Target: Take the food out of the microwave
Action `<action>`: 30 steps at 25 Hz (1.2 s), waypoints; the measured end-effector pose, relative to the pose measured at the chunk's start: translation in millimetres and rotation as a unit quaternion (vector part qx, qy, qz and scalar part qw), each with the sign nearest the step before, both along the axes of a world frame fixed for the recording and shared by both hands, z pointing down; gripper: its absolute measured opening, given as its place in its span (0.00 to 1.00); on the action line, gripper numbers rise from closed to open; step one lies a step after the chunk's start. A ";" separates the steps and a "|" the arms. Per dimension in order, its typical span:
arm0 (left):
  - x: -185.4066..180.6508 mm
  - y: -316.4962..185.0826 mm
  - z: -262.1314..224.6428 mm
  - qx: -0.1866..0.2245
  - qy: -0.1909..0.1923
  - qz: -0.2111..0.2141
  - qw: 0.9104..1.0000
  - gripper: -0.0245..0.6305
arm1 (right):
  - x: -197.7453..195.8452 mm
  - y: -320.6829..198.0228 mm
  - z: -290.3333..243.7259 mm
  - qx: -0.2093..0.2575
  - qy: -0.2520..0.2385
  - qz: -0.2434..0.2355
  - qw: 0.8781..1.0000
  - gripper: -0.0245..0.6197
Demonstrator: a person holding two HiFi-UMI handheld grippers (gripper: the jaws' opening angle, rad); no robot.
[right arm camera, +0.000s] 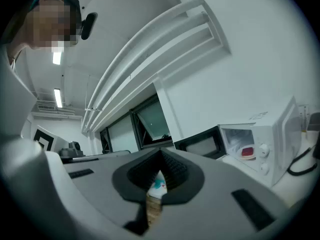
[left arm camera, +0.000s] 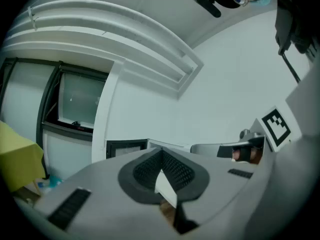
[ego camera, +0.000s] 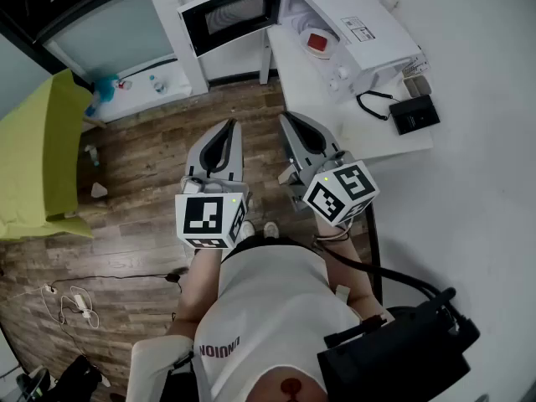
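Observation:
The white microwave stands on the white table with its door swung wide open to the left. Inside it lies a white plate with red food; the right gripper view shows this food too. Both grippers are held over the wooden floor, short of the table and pointing toward the microwave. My left gripper is shut with nothing in it. My right gripper is also shut and empty, close to the table's near left corner.
A black device with a coiled cable lies on the table beside the microwave. A yellow-green piece of furniture stands at the left. Loose cables lie on the floor at lower left. A white low shelf holds small items.

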State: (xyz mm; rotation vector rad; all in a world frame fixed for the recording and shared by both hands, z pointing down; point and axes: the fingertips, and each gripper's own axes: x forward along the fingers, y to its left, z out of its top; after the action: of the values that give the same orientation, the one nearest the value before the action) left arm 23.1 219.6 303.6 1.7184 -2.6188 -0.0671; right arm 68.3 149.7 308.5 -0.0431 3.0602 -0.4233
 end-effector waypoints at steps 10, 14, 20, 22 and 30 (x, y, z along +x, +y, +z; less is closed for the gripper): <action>-3.5 -3.4 3.9 -0.004 0.003 -0.008 1.000 0.06 | -7.1 -1.6 3.0 -0.007 0.002 -0.012 1.000 0.07; -5.3 -2.1 4.1 -0.006 0.003 -0.012 1.000 0.06 | -8.7 -3.1 3.1 -0.010 0.003 -0.011 1.000 0.07; -10.9 2.0 5.4 -0.005 0.010 -0.014 1.000 0.06 | -13.1 -4.0 -1.1 -0.027 -0.011 -0.011 1.000 0.07; -14.9 5.8 6.3 -0.006 0.012 -0.014 1.000 0.06 | -16.7 -0.9 -2.9 -0.020 -0.011 -0.009 1.000 0.07; -29.1 16.9 12.3 -0.002 0.017 -0.007 1.000 0.06 | -28.3 9.4 1.9 -0.012 -0.006 0.008 1.000 0.07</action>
State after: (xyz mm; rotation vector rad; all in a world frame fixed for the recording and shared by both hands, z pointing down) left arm -5.9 236.5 315.8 1.6840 -2.6051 -0.0907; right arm 40.0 159.1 310.4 -0.0661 3.0400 -0.4576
